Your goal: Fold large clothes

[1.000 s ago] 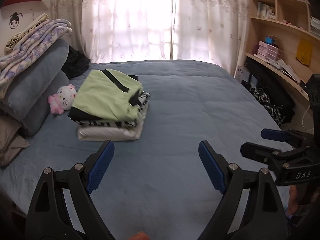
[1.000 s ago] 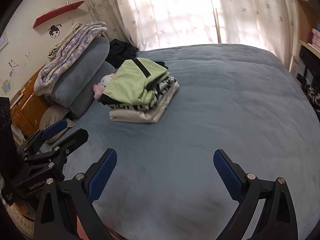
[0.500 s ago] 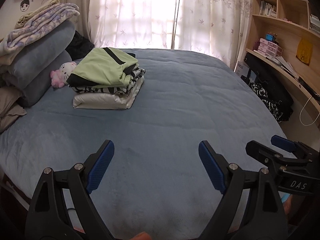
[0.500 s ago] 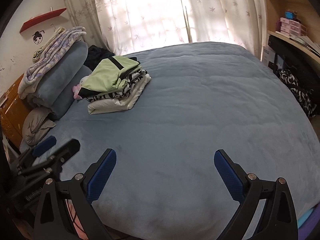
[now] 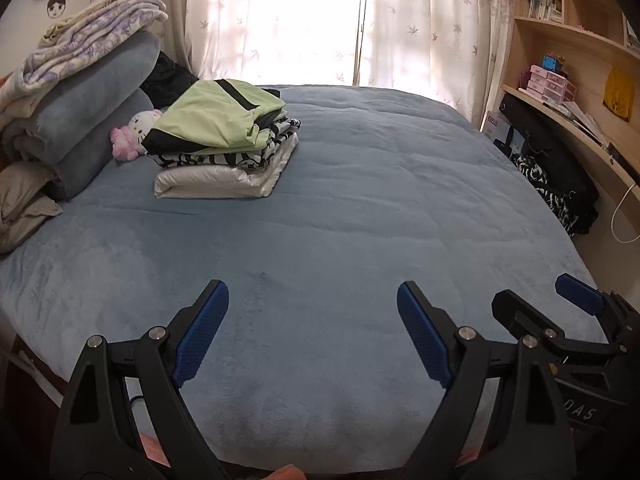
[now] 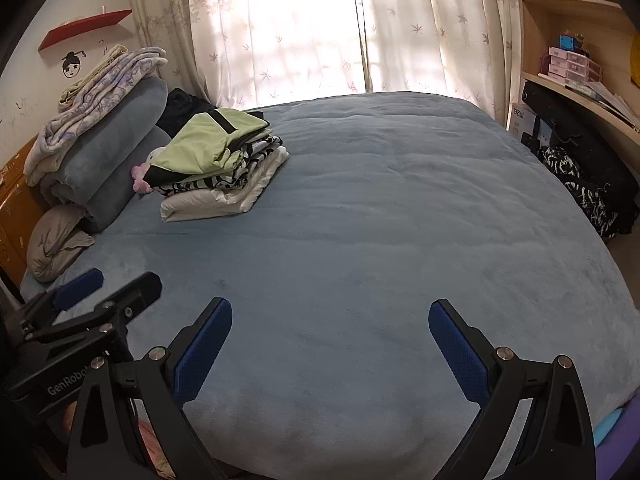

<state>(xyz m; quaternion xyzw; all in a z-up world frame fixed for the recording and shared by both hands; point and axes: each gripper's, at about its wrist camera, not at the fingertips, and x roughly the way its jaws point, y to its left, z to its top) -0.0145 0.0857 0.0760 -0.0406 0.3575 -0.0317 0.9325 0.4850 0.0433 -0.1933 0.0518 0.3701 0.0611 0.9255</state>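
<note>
The left gripper (image 5: 312,304) and right gripper (image 6: 330,322) are hovering over the blue bed (image 5: 360,200), jaws spread apart and gripping nothing, well short of the folded clothes (image 5: 224,140)

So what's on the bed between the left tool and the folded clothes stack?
Only bare blue blanket lies between the left tool and the folded clothes stack, in both wrist views.

Bed (image 5: 360,208) lies bare ahead; folded stack (image 5: 224,148) blocks far left.
</note>
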